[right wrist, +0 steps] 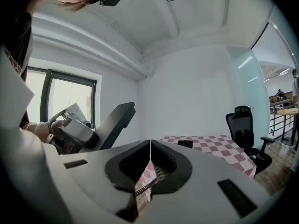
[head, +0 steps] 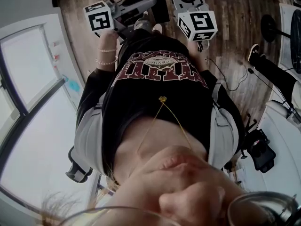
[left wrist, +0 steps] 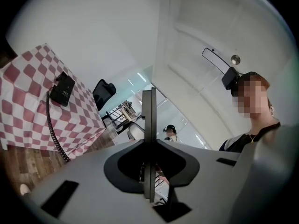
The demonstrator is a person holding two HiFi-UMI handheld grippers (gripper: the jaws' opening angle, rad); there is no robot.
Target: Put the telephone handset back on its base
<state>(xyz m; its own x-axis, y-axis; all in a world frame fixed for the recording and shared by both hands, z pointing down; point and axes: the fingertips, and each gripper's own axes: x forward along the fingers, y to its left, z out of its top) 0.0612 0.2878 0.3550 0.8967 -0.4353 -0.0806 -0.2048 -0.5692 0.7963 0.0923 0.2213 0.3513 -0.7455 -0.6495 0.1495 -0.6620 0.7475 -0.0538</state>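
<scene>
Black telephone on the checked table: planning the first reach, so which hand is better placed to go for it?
Right, probably. The right tongs point almost straight at the red-and-white checked table and its black corded telephone; the left tongs aim away, with the table far off to their side.

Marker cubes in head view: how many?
2. One marker cube is at upper left, just above the person's braceleted wrist. The other is right of centre near the top, beyond the shirt's hem. Both show fully, and no more are visible.
</scene>
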